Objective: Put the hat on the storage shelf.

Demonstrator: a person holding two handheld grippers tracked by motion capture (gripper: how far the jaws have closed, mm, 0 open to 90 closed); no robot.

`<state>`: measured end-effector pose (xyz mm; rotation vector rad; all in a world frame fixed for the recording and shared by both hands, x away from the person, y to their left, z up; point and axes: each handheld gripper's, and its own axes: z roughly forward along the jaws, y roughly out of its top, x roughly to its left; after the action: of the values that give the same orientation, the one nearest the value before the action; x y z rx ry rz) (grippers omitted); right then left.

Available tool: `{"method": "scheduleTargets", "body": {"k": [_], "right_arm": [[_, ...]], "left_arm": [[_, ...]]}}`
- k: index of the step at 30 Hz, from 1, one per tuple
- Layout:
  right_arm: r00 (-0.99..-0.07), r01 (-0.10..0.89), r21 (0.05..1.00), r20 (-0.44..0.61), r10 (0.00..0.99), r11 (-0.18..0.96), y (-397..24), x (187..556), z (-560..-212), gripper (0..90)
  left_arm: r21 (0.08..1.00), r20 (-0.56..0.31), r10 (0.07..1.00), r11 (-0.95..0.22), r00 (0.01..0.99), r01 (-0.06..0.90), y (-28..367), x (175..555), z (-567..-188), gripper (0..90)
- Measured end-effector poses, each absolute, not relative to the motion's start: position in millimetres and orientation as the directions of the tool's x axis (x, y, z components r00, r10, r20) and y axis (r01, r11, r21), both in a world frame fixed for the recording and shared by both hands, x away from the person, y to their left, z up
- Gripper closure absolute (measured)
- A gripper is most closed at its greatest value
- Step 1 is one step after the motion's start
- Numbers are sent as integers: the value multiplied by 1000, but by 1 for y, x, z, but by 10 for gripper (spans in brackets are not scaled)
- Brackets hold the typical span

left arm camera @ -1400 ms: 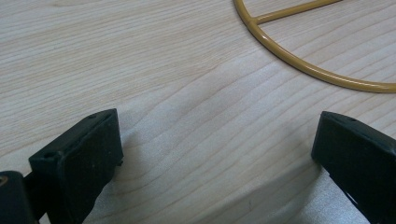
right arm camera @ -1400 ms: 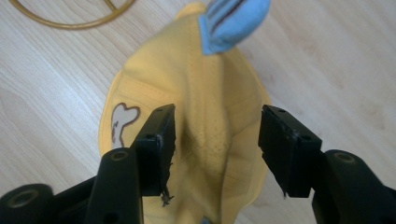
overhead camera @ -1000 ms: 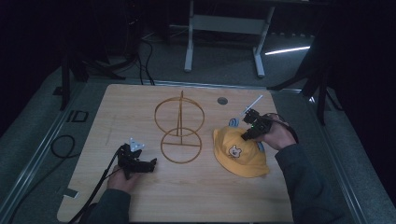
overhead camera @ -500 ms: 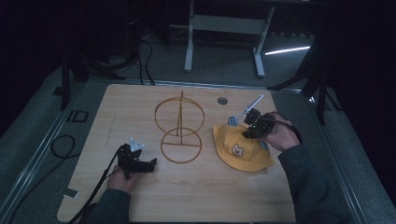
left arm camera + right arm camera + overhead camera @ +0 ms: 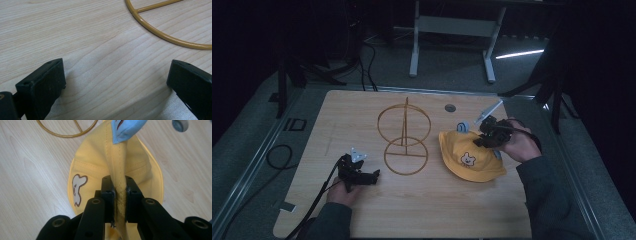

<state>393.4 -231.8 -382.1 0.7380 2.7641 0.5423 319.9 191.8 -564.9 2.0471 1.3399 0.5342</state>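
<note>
Fabric of the yellow bucket hat [image 5: 95, 170] is soft and light; a crown fold is pinched by the right tool [image 5: 117, 195], brim on the tabletop [image 5: 422, 210] beside the wire stand [image 5: 404, 135]; sagging expected; left tool [image 5: 112, 85] spread, empty.

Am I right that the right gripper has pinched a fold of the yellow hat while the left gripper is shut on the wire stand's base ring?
Not quite. The right gripper does pinch a fold of the yellow hat, but the left gripper is open over bare table, with the wire stand lying beyond its jaws, untouched. The left gripper view shows it.
</note>
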Motion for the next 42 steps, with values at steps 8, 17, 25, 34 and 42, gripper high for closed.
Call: {"method": "scheduleTargets", "body": {"k": [8, 17, 25, 34, 42], "right_arm": [[-839, 407, 460, -154, 522, 790, -237, 388, -366, 806], [-831, 364, 524, -191, 523, 770, -235, 380, -341, 807], [-809, 327, 580, -236, 539, 746, -235, 376, -332, 812], [-793, 299, 666, -224, 566, 683, -241, 373, -326, 812], [-783, 280, 717, -215, 584, 639, -247, 372, -325, 813]], "left_arm": [[693, -4, 916, -287, 402, 662, 192, 320, -565, 19], [692, -4, 916, -287, 401, 662, 192, 320, -565, 19], [692, -4, 916, -287, 402, 662, 192, 320, -565, 19], [692, -4, 916, -287, 402, 662, 192, 320, -565, 19], [692, -5, 916, -287, 402, 662, 192, 320, -565, 19]]}}
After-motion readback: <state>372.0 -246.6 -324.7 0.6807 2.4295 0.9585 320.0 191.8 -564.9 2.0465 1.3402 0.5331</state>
